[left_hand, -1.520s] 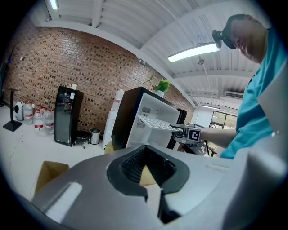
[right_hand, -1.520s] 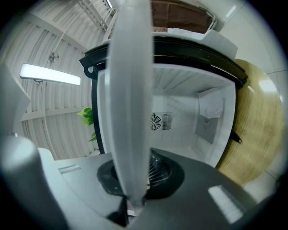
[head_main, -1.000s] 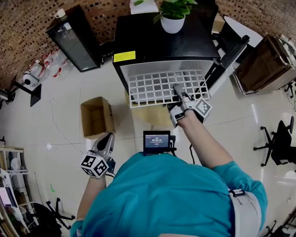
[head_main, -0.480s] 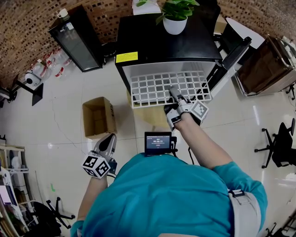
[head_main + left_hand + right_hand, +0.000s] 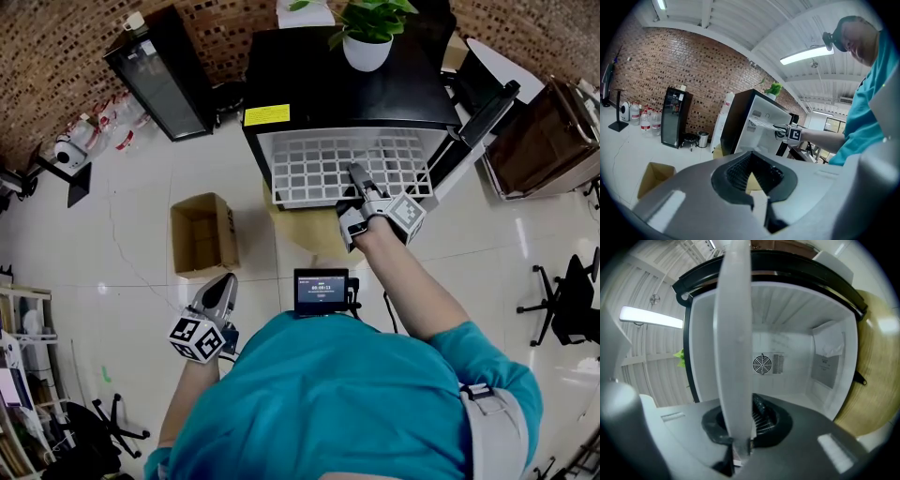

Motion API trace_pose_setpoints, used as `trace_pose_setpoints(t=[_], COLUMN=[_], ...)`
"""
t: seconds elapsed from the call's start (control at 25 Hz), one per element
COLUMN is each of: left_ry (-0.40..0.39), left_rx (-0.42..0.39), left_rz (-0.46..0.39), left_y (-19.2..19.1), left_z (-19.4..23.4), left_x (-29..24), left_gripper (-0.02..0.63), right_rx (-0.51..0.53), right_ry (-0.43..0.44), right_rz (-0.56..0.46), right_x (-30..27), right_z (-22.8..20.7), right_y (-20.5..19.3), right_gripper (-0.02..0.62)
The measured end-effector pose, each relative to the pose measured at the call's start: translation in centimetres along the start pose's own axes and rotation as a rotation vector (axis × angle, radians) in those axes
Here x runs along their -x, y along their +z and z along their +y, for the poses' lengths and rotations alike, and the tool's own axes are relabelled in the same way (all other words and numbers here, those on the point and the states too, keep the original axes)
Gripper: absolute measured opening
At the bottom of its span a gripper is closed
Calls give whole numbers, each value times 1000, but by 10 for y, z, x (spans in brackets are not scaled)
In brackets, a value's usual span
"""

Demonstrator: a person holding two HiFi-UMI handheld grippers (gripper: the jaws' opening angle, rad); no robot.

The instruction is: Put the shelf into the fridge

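**Shelf part-way in, right gripper pushing**

Since the earlier frame the shelf (image 5: 328, 167) has slid a little deeper into the fridge (image 5: 342, 89). The right gripper (image 5: 357, 176) carried it forward, and its jaws have just been closing tighter with the shelf's front edge between them.

Nearest the person, at 8 o'clock in the head view, the left gripper (image 5: 224, 281) hangs over the floor with its jaws pressed together on nothing. I judge it has no part in this step and is simply held out of the way. Just beyond the chest, near the picture's centre, sits a small lit screen (image 5: 321, 289). At 9 o'clock an open cardboard box (image 5: 202, 234) stands on the floor, well apart from the fridge.

Further out, toward 12 o'clock, the right gripper pinches the white grid shelf by its front edge, right of the middle. Its own view shows the shelf edge-on, running between the pads toward the round fan grille (image 5: 761, 364) on the back wall. A grip on that edge probably lets the shelf enter flat, rear edge first. A good part of it still projects from the opening.

The door (image 5: 480, 105) stands swung wide at 2 o'clock, leaving the opening free. Farthest off, a potted plant (image 5: 367, 42) rests on the fridge's black top.
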State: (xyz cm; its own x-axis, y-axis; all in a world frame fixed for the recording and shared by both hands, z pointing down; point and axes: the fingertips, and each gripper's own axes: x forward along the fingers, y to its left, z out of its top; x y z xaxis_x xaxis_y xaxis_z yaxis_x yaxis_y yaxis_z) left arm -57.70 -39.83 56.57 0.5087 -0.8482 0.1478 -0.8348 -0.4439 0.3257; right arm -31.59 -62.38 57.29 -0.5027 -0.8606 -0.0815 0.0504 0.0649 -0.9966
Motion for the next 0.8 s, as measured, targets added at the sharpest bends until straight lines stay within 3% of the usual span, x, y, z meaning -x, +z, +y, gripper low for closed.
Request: trace_pose_setpoints(t=[0.08,0.24,0.64,0.8], left_ry=[5,15,32,43], left_rx=[0,3,2,10], left_rz=[-3,-8,-15,-15], left_y=[-3,-4,7,4], left_z=[3,7,19,21], left_x=[3,7,0,2], left_gripper=[2,2,2,2], right_rx=[9,2,19,109], right_ry=[-23,56,72,84], right_rz=[-3,6,5,15], right_x=[-4,-21,-60,-64], right_z=[-4,3,6,11], right_y=[2,6,22,21], right_gripper=[20,20,21,27])
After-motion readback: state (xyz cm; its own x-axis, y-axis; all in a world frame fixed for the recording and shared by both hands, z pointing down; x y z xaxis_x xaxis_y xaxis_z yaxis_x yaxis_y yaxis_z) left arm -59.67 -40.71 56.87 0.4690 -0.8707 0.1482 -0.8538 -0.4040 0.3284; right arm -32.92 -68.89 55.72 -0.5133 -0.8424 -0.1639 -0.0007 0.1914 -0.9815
